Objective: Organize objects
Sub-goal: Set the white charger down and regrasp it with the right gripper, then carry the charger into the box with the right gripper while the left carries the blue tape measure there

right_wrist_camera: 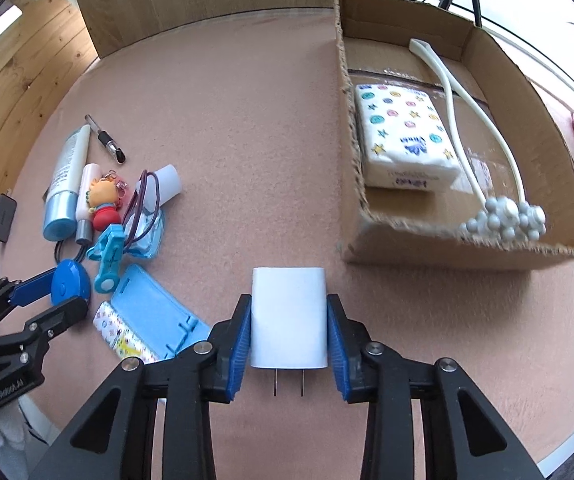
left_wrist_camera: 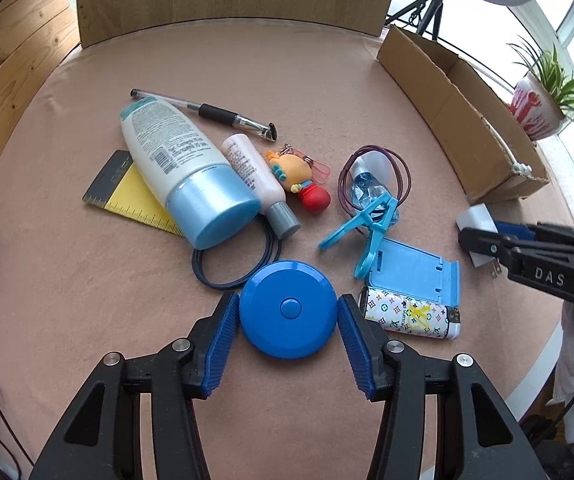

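A round blue tape measure (left_wrist_camera: 289, 309) lies between the blue pads of my left gripper (left_wrist_camera: 287, 312), which press its two sides; the same gripper (right_wrist_camera: 67, 292) shows at the left of the right wrist view. My right gripper (right_wrist_camera: 289, 328) is shut on a white charger plug (right_wrist_camera: 287, 316), prongs pointing back at the camera, held above the pink tabletop just left of the cardboard box (right_wrist_camera: 467, 248). The box holds a patterned tissue pack (right_wrist_camera: 405, 136) and a white massager (right_wrist_camera: 503, 216).
Ahead of the left gripper lie a large lotion bottle (left_wrist_camera: 183, 168), small bottle (left_wrist_camera: 255, 176), pen (left_wrist_camera: 207, 110), yellow ruler (left_wrist_camera: 127, 192), doll keychain (left_wrist_camera: 299, 176), blue clip (left_wrist_camera: 371, 224), phone stand (left_wrist_camera: 411, 272), patterned lighter (left_wrist_camera: 411, 316) and hair ties (left_wrist_camera: 231, 268). A potted plant (left_wrist_camera: 543, 104) stands beyond the box.
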`<state>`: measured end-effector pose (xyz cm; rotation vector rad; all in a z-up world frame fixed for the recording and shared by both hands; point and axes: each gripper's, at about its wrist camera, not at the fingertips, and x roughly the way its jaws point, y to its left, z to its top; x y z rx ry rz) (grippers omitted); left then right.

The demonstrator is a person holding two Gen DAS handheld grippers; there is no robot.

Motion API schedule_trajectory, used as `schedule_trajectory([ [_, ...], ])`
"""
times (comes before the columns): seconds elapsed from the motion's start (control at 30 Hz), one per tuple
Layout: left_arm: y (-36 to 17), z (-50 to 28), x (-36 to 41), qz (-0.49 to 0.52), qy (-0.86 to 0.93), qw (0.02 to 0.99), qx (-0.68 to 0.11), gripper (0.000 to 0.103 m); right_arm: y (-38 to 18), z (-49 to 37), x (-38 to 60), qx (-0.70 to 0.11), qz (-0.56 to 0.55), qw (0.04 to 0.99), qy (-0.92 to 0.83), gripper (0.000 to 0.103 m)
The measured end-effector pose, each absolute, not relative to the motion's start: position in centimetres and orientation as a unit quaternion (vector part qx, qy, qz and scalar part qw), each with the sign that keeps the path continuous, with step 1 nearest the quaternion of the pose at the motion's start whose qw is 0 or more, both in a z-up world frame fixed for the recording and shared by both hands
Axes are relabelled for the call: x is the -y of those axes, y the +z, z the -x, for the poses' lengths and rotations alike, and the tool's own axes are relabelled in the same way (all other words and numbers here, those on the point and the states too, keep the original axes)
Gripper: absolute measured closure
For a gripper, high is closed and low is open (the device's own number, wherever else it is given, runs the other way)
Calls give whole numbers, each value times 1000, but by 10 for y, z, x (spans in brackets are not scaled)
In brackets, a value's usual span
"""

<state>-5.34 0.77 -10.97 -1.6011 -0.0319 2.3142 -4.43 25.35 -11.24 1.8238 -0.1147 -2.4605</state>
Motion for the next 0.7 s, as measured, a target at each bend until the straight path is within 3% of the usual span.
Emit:
schedule_trajectory([
  [0.37,-91,62,-3,557,811,171,51,49,-90,18,-283,86,-586,49,-804,71],
  [0.7,-57,87,-56,538,813,219,50,49,-58,8,-309,111,-558,40,-821,71],
])
